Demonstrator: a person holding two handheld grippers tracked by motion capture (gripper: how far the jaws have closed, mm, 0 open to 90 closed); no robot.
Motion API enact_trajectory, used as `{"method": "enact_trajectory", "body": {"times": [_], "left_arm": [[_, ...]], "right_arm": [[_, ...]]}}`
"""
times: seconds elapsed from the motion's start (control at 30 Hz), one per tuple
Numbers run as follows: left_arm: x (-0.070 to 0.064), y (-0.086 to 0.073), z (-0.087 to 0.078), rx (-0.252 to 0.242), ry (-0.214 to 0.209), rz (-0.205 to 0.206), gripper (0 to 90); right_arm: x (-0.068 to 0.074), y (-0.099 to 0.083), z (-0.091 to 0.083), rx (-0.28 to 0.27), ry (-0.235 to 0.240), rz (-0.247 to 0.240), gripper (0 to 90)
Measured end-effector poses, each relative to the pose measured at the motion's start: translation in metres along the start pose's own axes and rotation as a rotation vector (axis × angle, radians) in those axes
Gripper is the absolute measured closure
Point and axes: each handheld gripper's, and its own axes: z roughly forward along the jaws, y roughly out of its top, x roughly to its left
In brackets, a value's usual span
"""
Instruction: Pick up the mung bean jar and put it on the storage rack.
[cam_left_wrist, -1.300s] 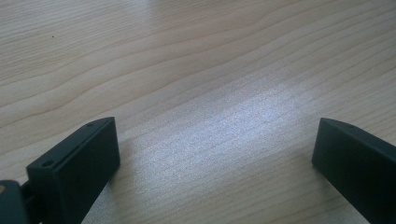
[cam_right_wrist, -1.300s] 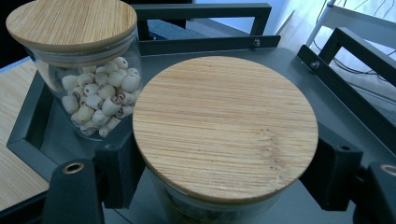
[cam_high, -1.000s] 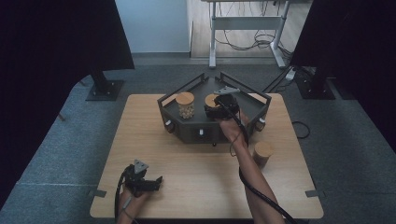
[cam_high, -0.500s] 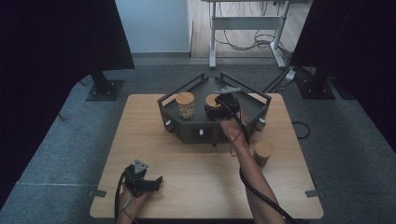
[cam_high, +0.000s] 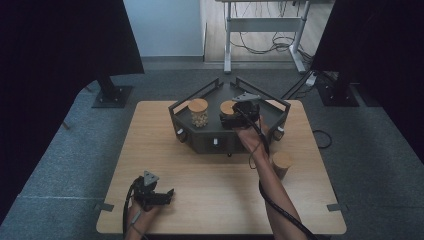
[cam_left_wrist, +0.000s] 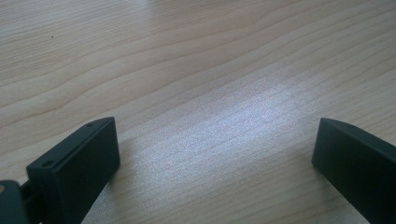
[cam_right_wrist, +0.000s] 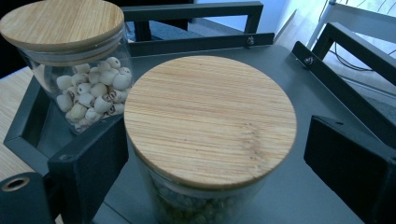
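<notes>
— What stays out of sight at the dark tray (cam_high: 200, 142)?

— The right gripper (cam_high: 234, 116) and hand (cam_high: 251, 137) cover most of the nearer jar (cam_right_wrist: 210, 140); the right gripper view cuts off its base at the bottom edge, its greenish contents blurred.

— And at the table's near edge?

— The left hand (cam_high: 137, 212) runs off the frame; the left gripper (cam_high: 152, 192) is too small there to judge its jaws.

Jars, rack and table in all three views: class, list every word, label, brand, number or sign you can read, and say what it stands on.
No readable text anywhere.
Jar with pale round pieces: bare glass, plain wooden lid.
Jar between the right hand-held gripper jaws: plain wooden lid, no label.
Dark rack: small pale marks on the front, too small to read.
</notes>
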Motion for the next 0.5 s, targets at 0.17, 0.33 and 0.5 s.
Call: {"method": "enact_trajectory", "body": {"times": [0.17,0.33,0.5], "left_arm": [[0.0,0.0,0.0,0.0,0.0,0.0,0.5],[0.0,0.0,0.0,0.0,0.0,0.0,0.5],[0.0,0.0,0.0,0.0,0.0,0.0,0.5]], "right_arm": [[0.0,0.0,-0.005,-0.021,0.014,-0.008,6.6],[-0.001,-0.002,-0.008,-0.029,0.026,-0.018,8.0],[-0.002,-0.003,-0.012,-0.034,0.03,-0.021,9.2]]}}
